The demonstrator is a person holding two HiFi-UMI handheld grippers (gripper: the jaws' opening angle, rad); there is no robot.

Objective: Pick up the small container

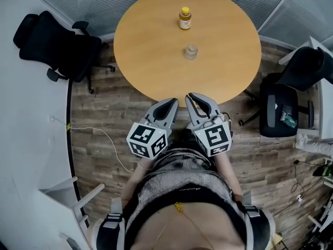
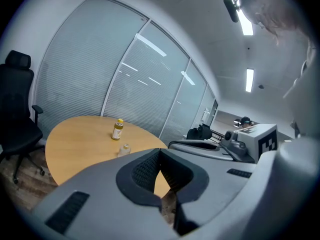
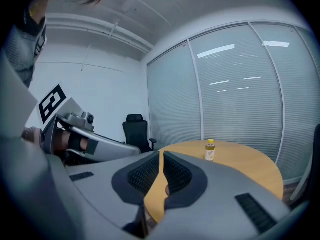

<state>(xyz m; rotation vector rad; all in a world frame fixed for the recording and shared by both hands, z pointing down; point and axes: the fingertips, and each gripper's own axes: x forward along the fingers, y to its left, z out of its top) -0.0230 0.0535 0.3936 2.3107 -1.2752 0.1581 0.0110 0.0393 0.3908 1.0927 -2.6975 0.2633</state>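
Clear small container [image 1: 191, 51] stands upright, upper centre, well above both grippers; right gripper [image 1: 196, 103] lies nearer than left gripper [image 1: 169, 107]; both sets of jaws closed, holding nothing.

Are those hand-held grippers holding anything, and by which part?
Nothing. Left hand-held gripper and right hand-held gripper are both shut, empty; the small container sits untouched on the table.

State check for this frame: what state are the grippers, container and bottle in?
Left gripper: shut, empty.
Right gripper: shut, empty.
Container: upright on the table, untouched.
Bottle: upright, yellow cap on, apart from container.
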